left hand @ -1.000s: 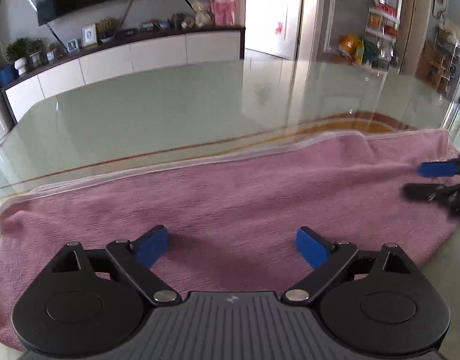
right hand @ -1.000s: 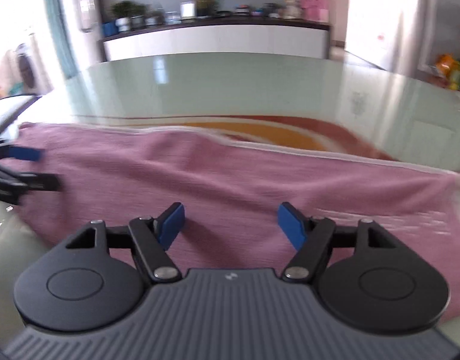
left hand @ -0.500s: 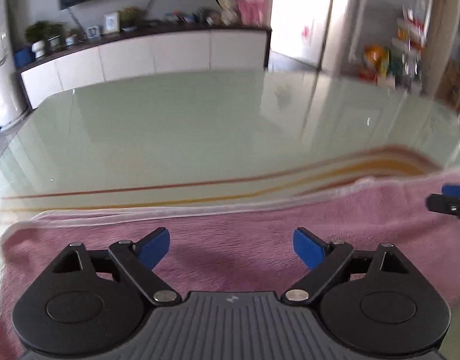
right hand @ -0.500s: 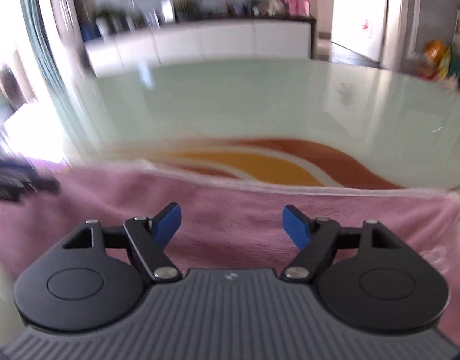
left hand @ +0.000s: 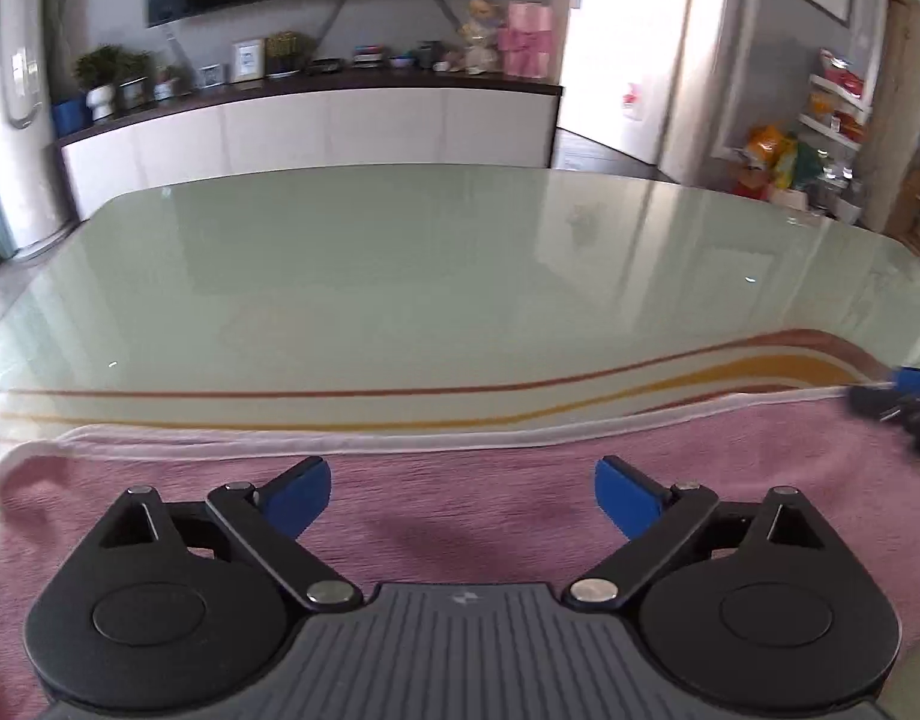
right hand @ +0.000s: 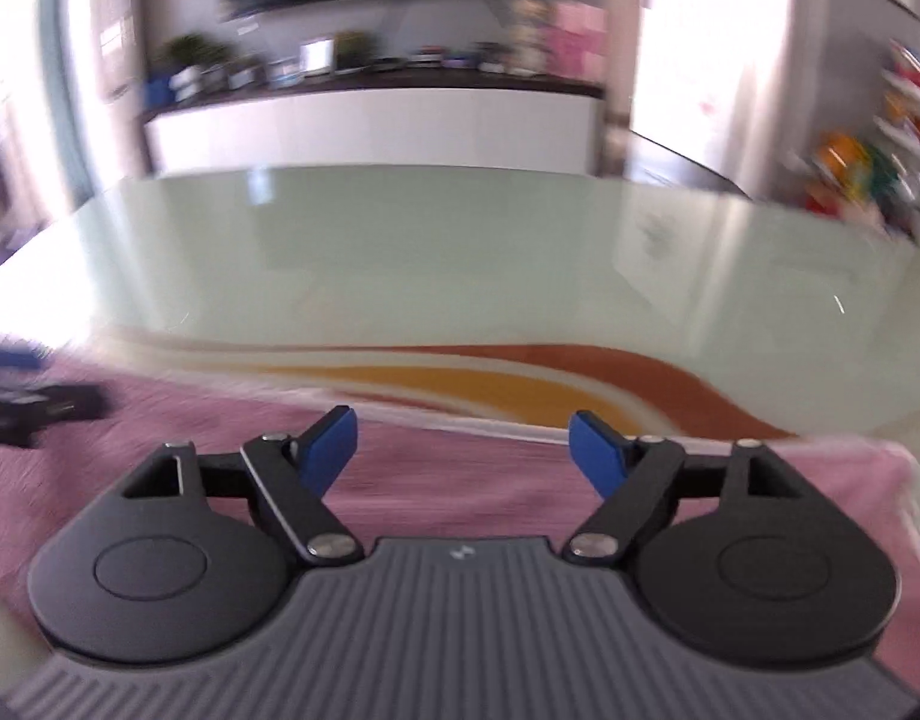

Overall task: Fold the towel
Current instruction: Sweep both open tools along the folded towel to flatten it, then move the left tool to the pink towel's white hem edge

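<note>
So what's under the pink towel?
The pink towel lies on the glossy green table. Orange and brown stripes run out from under its far edge; how far they go beneath is covered.

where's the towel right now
The pink towel lies flat along the near edge of the glass table, under both open grippers, its white hem beside the table's orange stripes.

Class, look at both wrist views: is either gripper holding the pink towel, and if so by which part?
Nothing is held. The left gripper and right gripper both stand open above the pink towel, with no cloth pinched between their blue pads.
</note>
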`<action>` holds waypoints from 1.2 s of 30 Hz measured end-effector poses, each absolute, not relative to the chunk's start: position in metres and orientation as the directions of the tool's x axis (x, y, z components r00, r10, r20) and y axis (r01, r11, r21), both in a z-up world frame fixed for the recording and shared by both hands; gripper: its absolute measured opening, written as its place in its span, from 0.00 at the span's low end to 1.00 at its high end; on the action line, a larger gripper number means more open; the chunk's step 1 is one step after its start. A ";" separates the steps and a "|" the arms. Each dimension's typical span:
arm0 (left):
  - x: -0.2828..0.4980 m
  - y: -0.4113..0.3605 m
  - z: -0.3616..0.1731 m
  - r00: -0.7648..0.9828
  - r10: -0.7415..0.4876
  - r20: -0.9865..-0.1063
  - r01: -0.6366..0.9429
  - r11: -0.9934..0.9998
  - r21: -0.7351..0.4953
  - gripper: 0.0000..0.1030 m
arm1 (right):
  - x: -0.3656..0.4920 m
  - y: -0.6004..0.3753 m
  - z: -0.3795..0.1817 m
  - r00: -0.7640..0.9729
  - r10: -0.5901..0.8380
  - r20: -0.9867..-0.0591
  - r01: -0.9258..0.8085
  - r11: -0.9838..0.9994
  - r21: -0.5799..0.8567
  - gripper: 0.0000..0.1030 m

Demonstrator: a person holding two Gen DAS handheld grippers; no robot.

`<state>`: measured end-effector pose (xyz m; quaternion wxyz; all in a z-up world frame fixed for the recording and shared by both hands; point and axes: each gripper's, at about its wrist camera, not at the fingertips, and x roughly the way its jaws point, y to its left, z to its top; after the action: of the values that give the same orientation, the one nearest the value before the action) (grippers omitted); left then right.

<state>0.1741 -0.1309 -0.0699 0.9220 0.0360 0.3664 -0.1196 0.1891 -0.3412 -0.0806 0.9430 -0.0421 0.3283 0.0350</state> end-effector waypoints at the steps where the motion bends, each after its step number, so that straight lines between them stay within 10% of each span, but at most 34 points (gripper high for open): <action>1: 0.175 -0.138 -0.073 0.699 -0.189 -0.690 0.262 0.965 0.001 0.94 | 0.192 -0.331 -0.086 0.773 0.026 -0.634 -0.108 0.990 -0.090 0.78; 4: 0.178 -0.141 -0.083 0.707 -0.158 -0.689 0.261 0.964 0.048 1.00 | 0.199 -0.330 -0.097 0.779 -0.082 -0.622 -0.060 0.977 -0.204 0.91; 8: 0.178 -0.116 -0.082 0.721 -0.090 -0.688 0.189 0.979 0.071 1.00 | 0.195 -0.354 -0.094 0.783 -0.275 -0.557 0.092 0.938 -0.334 0.81; 15: 0.158 -0.092 -0.079 0.739 -0.081 -0.669 0.169 0.983 0.069 0.95 | 0.148 -0.340 -0.077 0.790 0.101 -0.604 -0.123 0.992 0.006 0.82; 22: 0.149 -0.012 -0.079 0.726 -0.035 -0.686 0.097 0.994 0.052 1.00 | 0.145 -0.391 -0.092 0.769 -0.014 -0.639 0.000 1.000 -0.022 0.99; 36: 0.192 0.056 -0.063 0.666 -0.231 -0.710 0.213 0.970 -0.115 0.99 | 0.110 -0.409 -0.093 0.791 -0.011 -0.612 0.024 1.000 0.012 0.90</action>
<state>0.1919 0.0556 -0.0630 0.9125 -0.0113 0.3904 -0.1216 0.1097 -0.4092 -0.0929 0.9462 0.0096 0.3234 -0.0093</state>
